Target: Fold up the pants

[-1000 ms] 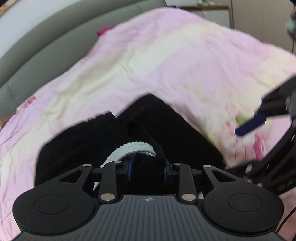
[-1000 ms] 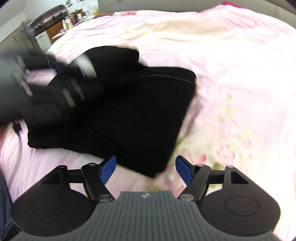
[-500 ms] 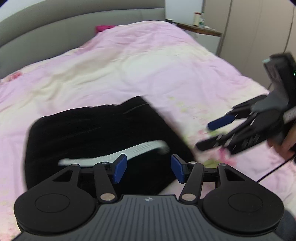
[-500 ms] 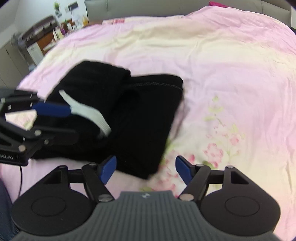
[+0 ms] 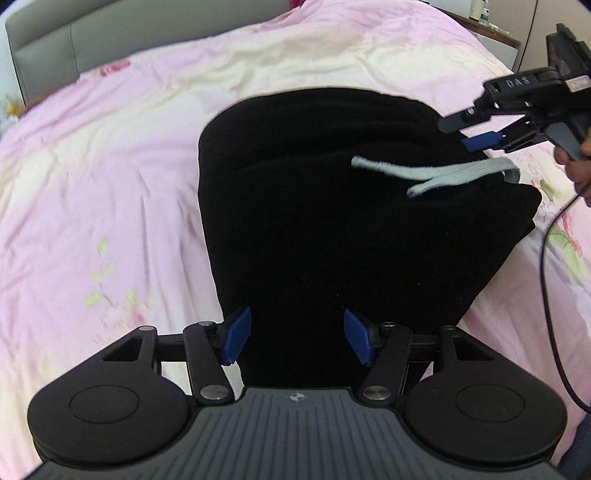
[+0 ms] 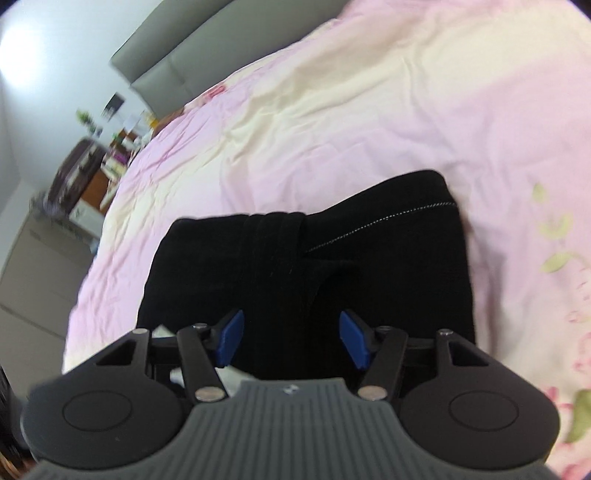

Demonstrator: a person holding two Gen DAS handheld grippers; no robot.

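Note:
The black pants lie folded in a thick bundle on the pink bedspread. A pale grey drawstring lies across their top right. My left gripper is open and empty, its blue pads hovering over the near end of the bundle. My right gripper is open and empty over the bundle's other side, where the pants show a stitched hem. In the left wrist view the right gripper sits at the right, just above the drawstring.
The pink and cream floral bedspread spreads all around the pants. A grey headboard stands at the back. Bedside furniture with small items stands off the bed's left in the right wrist view. A black cable hangs at the right.
My left gripper let go of the drawstring end and opened. Both grippers swung round and came in close over the folded pants, which now lie flatter.

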